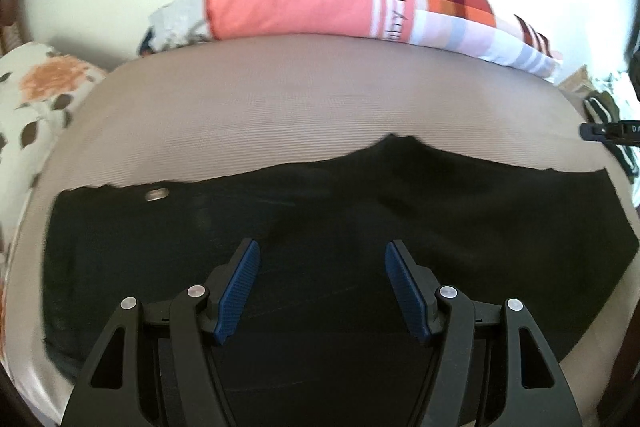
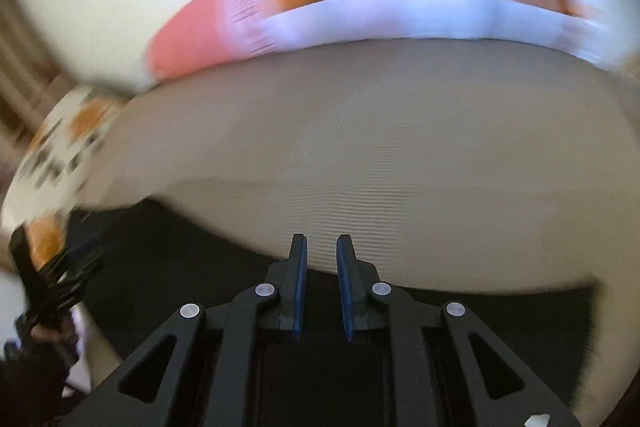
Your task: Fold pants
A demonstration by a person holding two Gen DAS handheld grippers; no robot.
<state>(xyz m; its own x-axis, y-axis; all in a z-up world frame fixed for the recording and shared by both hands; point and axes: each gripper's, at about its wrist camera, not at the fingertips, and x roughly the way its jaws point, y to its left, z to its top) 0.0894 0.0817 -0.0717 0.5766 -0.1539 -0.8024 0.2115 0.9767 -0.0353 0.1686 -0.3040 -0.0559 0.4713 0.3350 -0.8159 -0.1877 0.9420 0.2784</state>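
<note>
Black pants (image 1: 320,211) lie flat across a beige ribbed mat (image 1: 280,107), with a metal waist button (image 1: 157,194) at the upper left. My left gripper (image 1: 322,255) hovers over the middle of the pants, jaws wide open and empty. In the right wrist view the pants (image 2: 168,267) show along the bottom as a dark band, blurred by motion. My right gripper (image 2: 322,247) is above the pants' far edge, its blue pads a narrow gap apart with nothing between them. The left gripper (image 2: 60,267) appears at the left edge of that view.
A pink and plaid folded blanket (image 1: 340,3) lies along the mat's far edge. A floral cushion (image 1: 36,95) sits at the left. Dark clothing (image 1: 608,115) lies at the right edge, by the right gripper's tip (image 1: 608,131).
</note>
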